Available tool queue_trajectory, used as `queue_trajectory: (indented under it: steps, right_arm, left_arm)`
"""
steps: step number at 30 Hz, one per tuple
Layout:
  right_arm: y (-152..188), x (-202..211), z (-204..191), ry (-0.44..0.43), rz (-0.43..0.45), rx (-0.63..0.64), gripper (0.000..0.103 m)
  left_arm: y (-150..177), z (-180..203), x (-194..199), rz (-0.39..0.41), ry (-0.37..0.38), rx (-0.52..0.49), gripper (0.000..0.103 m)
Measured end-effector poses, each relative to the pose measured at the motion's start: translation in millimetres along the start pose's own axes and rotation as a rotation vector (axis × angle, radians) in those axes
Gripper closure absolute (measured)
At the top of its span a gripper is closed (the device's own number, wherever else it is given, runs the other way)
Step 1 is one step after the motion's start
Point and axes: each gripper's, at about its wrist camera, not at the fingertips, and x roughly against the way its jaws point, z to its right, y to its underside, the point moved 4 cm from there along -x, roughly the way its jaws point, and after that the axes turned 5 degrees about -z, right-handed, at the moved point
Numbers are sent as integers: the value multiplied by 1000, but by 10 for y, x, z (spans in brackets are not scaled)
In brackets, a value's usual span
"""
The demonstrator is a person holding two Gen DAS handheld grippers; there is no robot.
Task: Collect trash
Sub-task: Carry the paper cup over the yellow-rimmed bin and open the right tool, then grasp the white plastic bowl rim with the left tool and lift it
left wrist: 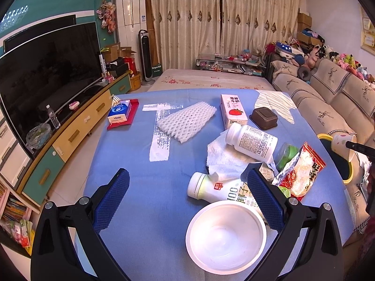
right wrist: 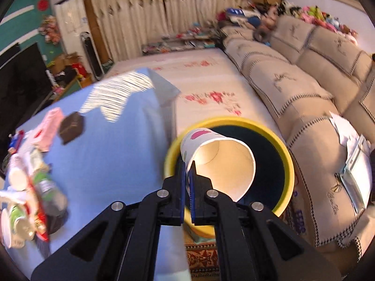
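My right gripper pinches a paper cup by its rim over the yellow bin at two o'clock. My left gripper hangs wide and empty; bottles, wrappers and a bowl still litter the table.

The bin mouth lies open beyond the table edge, with the sofa close on its far side. Left of the litter heap, bare cloth gives passage; the right view is blurred, so gaps there seem uncertain.
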Motion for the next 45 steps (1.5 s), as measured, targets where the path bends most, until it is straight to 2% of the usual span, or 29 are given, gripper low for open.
queue_trajectory:
  steps: [7, 9, 11, 18, 24, 27, 33, 36, 40, 42, 45]
  right_arm:
    - [-82, -896, 231, 66, -178, -49, 99]
    - [-86, -1063, 239, 74, -214, -57, 98]
    - [-60, -1138, 254, 87, -230, -66, 93]
    - [-43, -972, 284, 72, -192, -86, 82]
    - [-74, -765, 257, 50, -155, -82, 79]
    - [-89, -673, 219, 36, -136, -76, 77]
    - [-118, -515, 157, 9, -107, -63, 76]
    - [-127, -444, 118, -1, -94, -56, 76]
    - [-134, -364, 120, -11, -77, -54, 76]
    - [-129, -311, 125, -14, -67, -53, 76]
    - [-114, -234, 141, -15, -53, -53, 76]
  left_arm:
    - [57, 1, -77, -27, 7, -14, 4]
    - [74, 10, -95, -33, 8, -20, 4]
    - [91, 22, -121, -43, 12, -26, 4]
    - [176, 39, -191, -82, 24, -49, 4]
    - [284, 42, -252, -127, 3, -83, 5]
    - [352, 51, -321, -162, -20, -124, 15]
    - [503, 74, -517, -263, 26, -141, 41]
    - [575, 94, -612, -309, 64, -143, 58]
    - [631, 103, -659, -338, 130, -128, 89]
    - [645, 101, -616, -324, 159, -127, 92]
    - [636, 128, -502, -309, 151, -157, 94]
